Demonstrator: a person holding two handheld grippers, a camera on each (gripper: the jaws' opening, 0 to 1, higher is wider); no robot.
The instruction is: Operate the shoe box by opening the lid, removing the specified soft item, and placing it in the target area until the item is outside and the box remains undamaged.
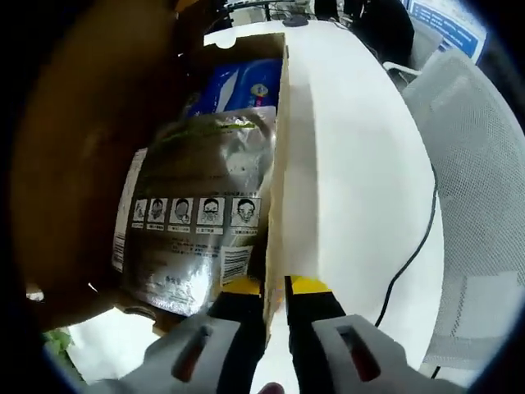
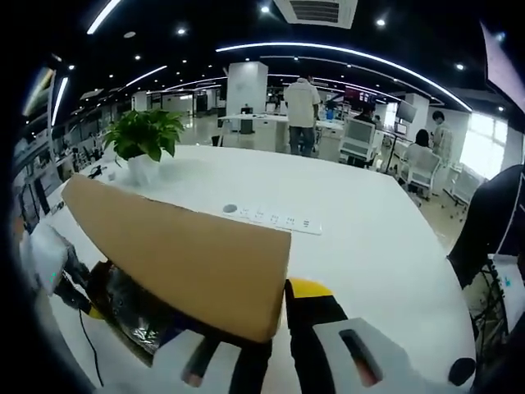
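L gripper (image 1: pixel 275 295) pinched box wall (image 1: pixel 283 148) to steady it; R gripper (image 2: pixel 279 308) clamped lid (image 2: pixel 176 250), prob. holding it up. Soft packet (image 1: pixel 193 217) lay inside box.

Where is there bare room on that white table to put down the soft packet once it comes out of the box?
The table is bare between the power strip and its far edge, and to the right of the raised lid. In the left gripper view, bare tabletop runs beside the box wall out to the cable. Inside the box it is crowded: silver packet, blue pack.
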